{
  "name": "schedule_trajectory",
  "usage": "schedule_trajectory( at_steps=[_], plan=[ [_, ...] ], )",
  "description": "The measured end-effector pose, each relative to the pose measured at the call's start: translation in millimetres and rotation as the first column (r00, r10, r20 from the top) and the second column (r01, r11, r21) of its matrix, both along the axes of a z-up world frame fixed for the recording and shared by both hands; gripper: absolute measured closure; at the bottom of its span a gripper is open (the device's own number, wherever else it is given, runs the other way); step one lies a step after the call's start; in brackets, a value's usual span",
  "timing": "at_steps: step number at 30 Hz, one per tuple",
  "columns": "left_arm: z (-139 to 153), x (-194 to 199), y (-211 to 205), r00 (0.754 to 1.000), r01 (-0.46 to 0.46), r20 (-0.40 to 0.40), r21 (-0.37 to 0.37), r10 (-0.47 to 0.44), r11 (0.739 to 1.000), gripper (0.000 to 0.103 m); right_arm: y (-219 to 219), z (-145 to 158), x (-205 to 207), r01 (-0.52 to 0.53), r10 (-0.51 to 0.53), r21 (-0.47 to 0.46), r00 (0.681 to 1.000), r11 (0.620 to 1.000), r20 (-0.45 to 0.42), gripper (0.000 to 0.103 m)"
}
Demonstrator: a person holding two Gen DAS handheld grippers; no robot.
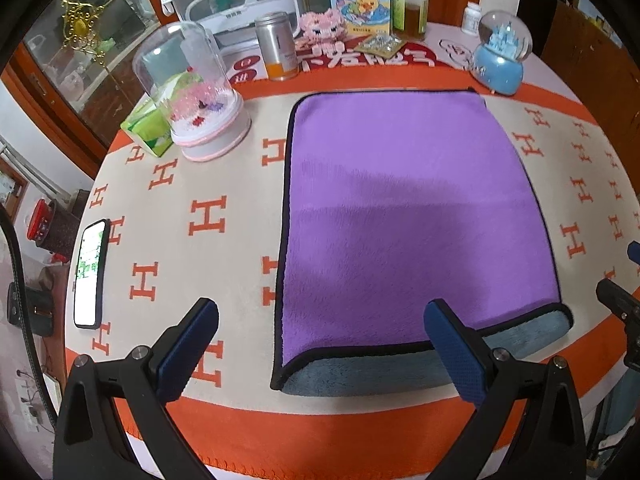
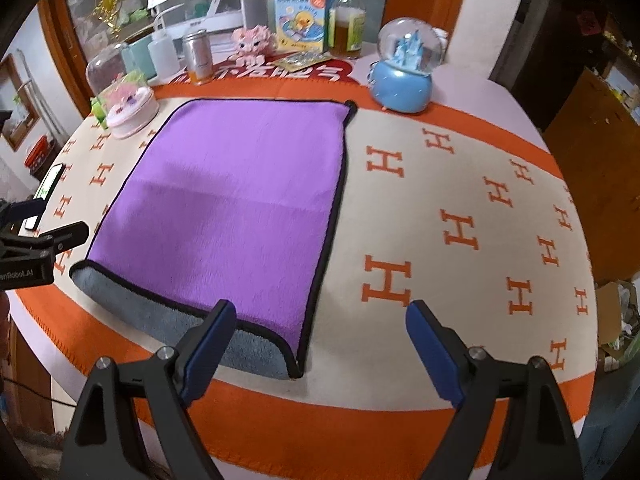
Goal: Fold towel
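Left wrist view: left gripper [image 1: 320, 344] wide, nothing between the blue pads [image 1: 460, 356], hovering over the near edge of the table [image 1: 320, 432]. Purple towel [image 1: 408, 208] lies flat on the orange-and-cream H-pattern cloth [image 1: 180, 216], middle of the table toward its right half, black trim all round; near edge has the grey underside [image 1: 380, 376] showing past the purple layer, so it looks already folded once, layers not quite flush. Right pad sits above that near edge, left pad over bare cloth off the towel's near-left corner. Phone [image 1: 92, 272] near the table's left edge, glass dome [image 1: 196, 100] and can [image 1: 276, 46] at the far-left, blue snow globe [image 1: 500, 56] at far-right, all clear of the towel. Right wrist view: right gripper [image 2: 320, 344] also wide, empty, over the near edge just off the towel's near-right corner [image 2: 296, 364]; left pad over the grey strip, right pad over bare cloth. Left gripper's black body shows at the left border. Judgement: next fold needs each gripper on its own near corner, pinching both layers including the grey one, not just the purple top. Lift evenly, carry to the far edge, line up black trim, keep low so the pile doesn't drag, stop short of the snow globe and dome.
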State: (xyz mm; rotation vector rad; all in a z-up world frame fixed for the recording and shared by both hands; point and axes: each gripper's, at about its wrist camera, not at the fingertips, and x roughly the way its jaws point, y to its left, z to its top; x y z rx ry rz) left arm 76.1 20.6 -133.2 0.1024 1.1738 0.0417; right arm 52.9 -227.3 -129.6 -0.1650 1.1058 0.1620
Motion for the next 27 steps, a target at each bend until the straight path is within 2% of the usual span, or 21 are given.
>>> schedule_trajectory(
  at_steps=[10,21,26,27],
  plan=[
    [-31,0,10,0.996,0.060,-0.062,-0.030,-0.062,0.998,0.001,0,-28,6,-0.125,0.126,0.023,0.991,0.992,-0.052,0.020],
    [-51,-9,35,0.978,0.177,-0.083,-0.137,-0.190,0.975,0.009,5,-55,6,-0.289,0.294,0.061,0.949,0.955,-0.117,0.035],
    [-59,-6,36,0.958,0.240,-0.116,-0.179,-0.262,0.954,0.029,8,-62,8,-0.321,0.332,0.092,0.933,0.943,-0.142,0.040],
    [-61,-6,36,0.953,0.253,-0.123,-0.185,-0.278,0.950,0.030,9,-64,9,-0.327,0.338,0.097,0.929,0.940,-0.149,0.042]
  ],
)
